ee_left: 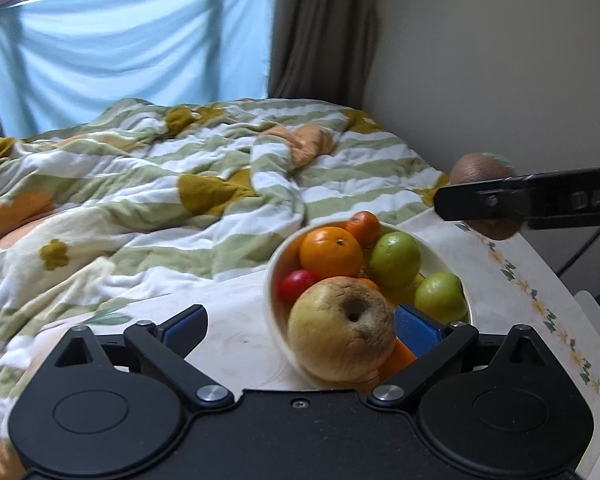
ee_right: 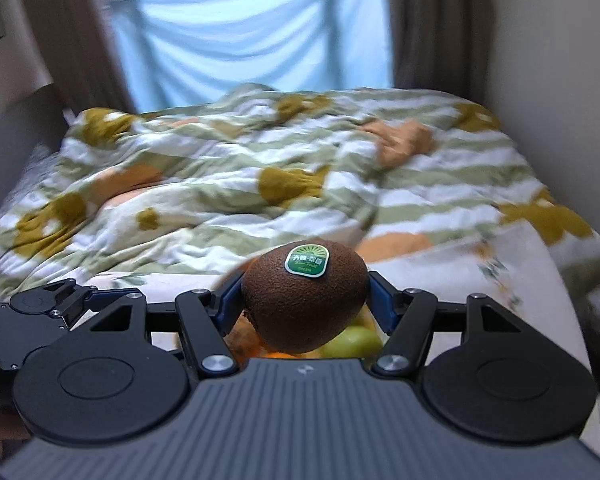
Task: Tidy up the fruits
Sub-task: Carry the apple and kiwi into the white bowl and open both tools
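A white bowl on the small table holds a wrinkled yellow apple, an orange, a tangerine, a red fruit and two green fruits. My left gripper is open, its right pad inside the bowl beside the apple, its left pad outside the rim. My right gripper is shut on a brown kiwi with a green sticker, held just above the bowl; green fruit shows beneath it. The right gripper with the kiwi also shows at the left wrist view's right edge.
The white table has a floral border and ends at the right. A bed with a striped green and white duvet lies beyond it. A wall stands at the right, curtains and window behind.
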The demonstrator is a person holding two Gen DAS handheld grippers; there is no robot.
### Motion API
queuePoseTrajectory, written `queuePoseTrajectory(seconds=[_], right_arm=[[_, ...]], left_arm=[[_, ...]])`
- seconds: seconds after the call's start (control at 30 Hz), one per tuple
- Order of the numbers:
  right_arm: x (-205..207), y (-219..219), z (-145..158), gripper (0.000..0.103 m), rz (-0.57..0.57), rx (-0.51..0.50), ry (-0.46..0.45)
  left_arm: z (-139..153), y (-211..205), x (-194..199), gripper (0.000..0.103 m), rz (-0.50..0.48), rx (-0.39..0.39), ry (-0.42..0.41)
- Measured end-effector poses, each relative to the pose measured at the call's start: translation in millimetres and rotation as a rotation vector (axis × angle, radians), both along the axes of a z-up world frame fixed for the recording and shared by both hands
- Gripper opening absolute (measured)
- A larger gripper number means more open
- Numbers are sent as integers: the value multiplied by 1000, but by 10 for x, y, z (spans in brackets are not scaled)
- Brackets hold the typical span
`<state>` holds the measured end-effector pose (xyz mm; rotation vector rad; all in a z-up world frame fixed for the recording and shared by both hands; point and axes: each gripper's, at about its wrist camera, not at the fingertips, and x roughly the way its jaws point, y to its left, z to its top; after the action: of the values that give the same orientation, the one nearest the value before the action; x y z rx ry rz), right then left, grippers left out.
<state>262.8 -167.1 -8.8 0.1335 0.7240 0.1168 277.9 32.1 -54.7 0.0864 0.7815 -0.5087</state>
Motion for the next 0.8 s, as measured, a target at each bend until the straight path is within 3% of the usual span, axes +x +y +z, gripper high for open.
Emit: queuePoseTrajectory(seconds=[0.53,0.8], right_arm=[[363,-198,-668,79,383,-49,-13],[417,-278,-838,80,569,-72,-77]], left_arm=[[52,75,-421,101,268,47,3],[-28,-60,-511,101,354,58,14]])
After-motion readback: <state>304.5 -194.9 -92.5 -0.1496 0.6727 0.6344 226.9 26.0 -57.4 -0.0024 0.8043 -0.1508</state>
